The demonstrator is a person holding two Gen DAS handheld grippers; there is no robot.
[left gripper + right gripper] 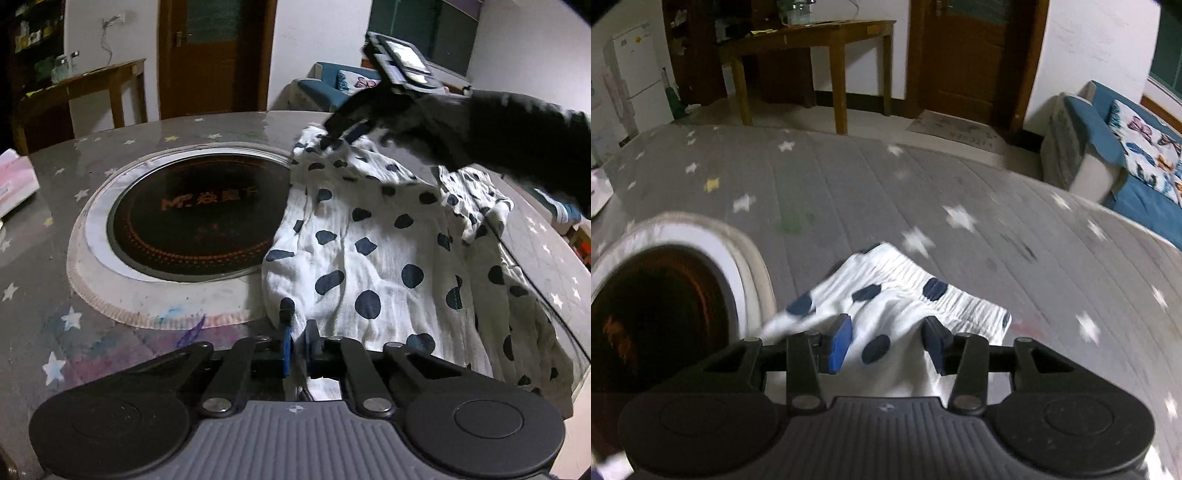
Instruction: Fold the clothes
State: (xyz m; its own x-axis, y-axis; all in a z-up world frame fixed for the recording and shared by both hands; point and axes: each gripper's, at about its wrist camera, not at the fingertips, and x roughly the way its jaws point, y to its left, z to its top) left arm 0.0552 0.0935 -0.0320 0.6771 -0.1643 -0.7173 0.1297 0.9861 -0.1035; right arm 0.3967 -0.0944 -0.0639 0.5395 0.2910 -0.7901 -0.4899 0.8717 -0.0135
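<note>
Left gripper (298, 334): clamped tight on near edge of spotted garment (376, 236).
Right gripper (886, 341): jaws apart, pads clear of cloth, hovering over elastic waistband at far end.
Table (110, 155): round, grey cover with white stars.
Garment: white with navy dots, spread rumpled across right side of table, beside round black cooktop (195, 218).
Tissue pack (14, 177): at left table edge.

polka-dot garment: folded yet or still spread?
Spread, not folded. The polka-dot garment lies rumpled and open across the table, one edge clamped in the left gripper; no neat fold shows.
</note>
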